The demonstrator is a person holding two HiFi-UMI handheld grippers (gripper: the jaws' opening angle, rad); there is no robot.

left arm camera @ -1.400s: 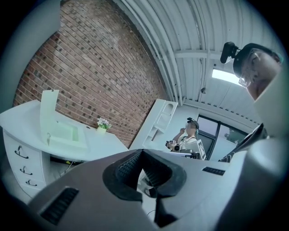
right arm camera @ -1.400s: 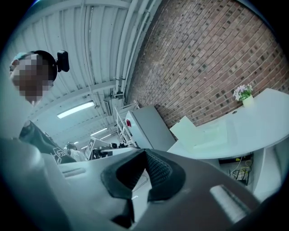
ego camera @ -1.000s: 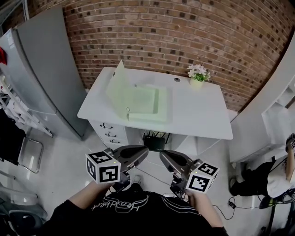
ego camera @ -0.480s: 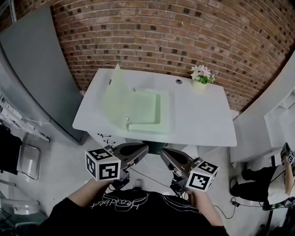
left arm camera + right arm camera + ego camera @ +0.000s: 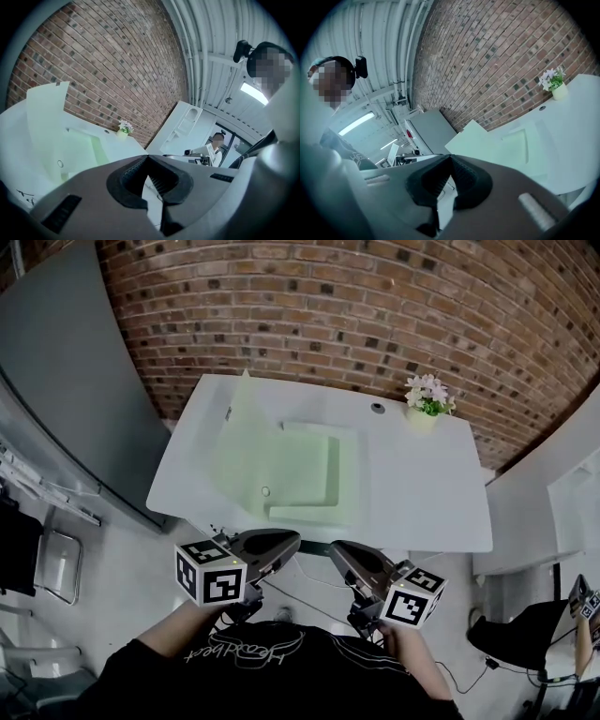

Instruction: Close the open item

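A pale green box [image 5: 305, 474] lies open on the white desk [image 5: 422, 488]. Its lid [image 5: 239, 442] stands raised along the box's left side, with a small round snap near the front. The box also shows in the left gripper view [image 5: 82, 145] and the right gripper view [image 5: 515, 143]. Both grippers hang well short of the desk, close to the person's body. My left gripper [image 5: 292, 540] is shut with its tips together and nothing between them [image 5: 147, 157]. My right gripper [image 5: 336, 548] is shut and empty too [image 5: 450, 157].
A small pot of flowers [image 5: 425, 401] stands at the desk's far right corner, near a round cable hole [image 5: 378, 408]. A brick wall [image 5: 309, 306] backs the desk. A tall grey cabinet [image 5: 66, 381] stands to the left and white drawers [image 5: 220, 521] sit under the desk.
The head view has come a little closer to the desk, so desk and box look larger and lower. Both grippers stay shut in the same place near the body.
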